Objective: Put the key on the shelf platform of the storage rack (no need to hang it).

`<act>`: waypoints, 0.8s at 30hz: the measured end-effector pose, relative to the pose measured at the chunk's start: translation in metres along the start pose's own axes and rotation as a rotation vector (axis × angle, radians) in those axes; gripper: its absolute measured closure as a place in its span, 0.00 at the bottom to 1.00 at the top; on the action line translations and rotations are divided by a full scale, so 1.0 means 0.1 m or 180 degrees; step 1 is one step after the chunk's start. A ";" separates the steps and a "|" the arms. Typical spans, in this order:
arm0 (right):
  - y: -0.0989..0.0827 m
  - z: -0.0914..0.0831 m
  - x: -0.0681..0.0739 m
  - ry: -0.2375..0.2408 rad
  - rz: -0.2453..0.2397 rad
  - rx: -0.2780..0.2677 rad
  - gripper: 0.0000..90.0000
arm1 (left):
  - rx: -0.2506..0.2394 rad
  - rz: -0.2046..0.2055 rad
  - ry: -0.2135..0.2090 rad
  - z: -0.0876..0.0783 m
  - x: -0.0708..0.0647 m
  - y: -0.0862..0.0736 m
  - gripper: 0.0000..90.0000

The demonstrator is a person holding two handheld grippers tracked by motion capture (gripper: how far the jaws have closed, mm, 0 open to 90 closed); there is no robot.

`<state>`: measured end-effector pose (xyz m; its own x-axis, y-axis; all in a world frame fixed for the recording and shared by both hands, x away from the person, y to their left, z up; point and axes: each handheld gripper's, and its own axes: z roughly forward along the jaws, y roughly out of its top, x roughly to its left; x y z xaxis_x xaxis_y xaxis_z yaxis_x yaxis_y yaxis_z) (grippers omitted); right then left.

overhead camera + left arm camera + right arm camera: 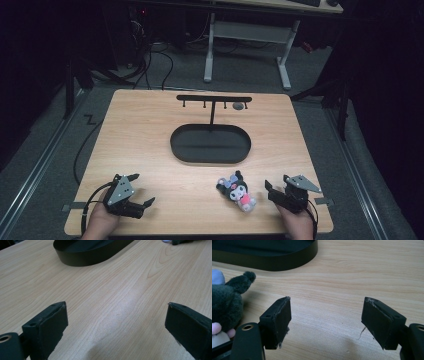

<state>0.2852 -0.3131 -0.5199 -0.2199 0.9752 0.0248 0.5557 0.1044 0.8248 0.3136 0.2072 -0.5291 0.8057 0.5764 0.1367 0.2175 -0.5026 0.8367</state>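
A small black plush toy (237, 192) with a pink and white front lies on the wooden table (150, 135), near its front right. My right gripper (276, 183) rests just right of the toy, open, with nothing between its fingers. In the right gripper view the toy (227, 302) sits left of the left jaw, outside the open gripper (327, 315). My left gripper (144, 188) lies at the front left, open and empty. The left gripper view has bare wood between the spread jaws of the gripper (116, 317), and an edge of the toy (175, 242) shows at the top right.
A black stand with an oval base (210, 144) sits mid-table; its post carries a T-bar (214, 98) with small hooks. A grey round item (238, 106) hangs near the bar's right end. The base (92, 252) lies ahead of the left gripper, and the base (274, 257) ahead-left of the right.
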 end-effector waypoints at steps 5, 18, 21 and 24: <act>0.03 -0.02 0.02 -0.0007 -0.0039 0.0063 0.27 | 0.0007 0.0010 -0.0006 0.00 0.00 0.00 0.06; 0.07 -0.02 0.11 -0.0040 -0.0257 0.0322 0.27 | 0.0003 0.0010 -0.0003 0.00 0.00 0.00 0.06; 0.08 -0.02 0.12 -0.0033 -0.0286 0.0350 0.27 | 0.0003 0.0002 -0.0001 0.00 0.00 0.00 0.06; 0.11 -0.02 0.14 -0.0015 -0.0198 0.0440 0.27 | 0.0009 0.0007 -0.0002 0.00 0.00 0.00 0.06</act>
<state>0.2865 -0.2990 -0.5095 -0.2538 0.9669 -0.0270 0.6463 0.1902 0.7390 0.3135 0.2076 -0.5290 0.8065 0.5748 0.1383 0.2172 -0.5056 0.8350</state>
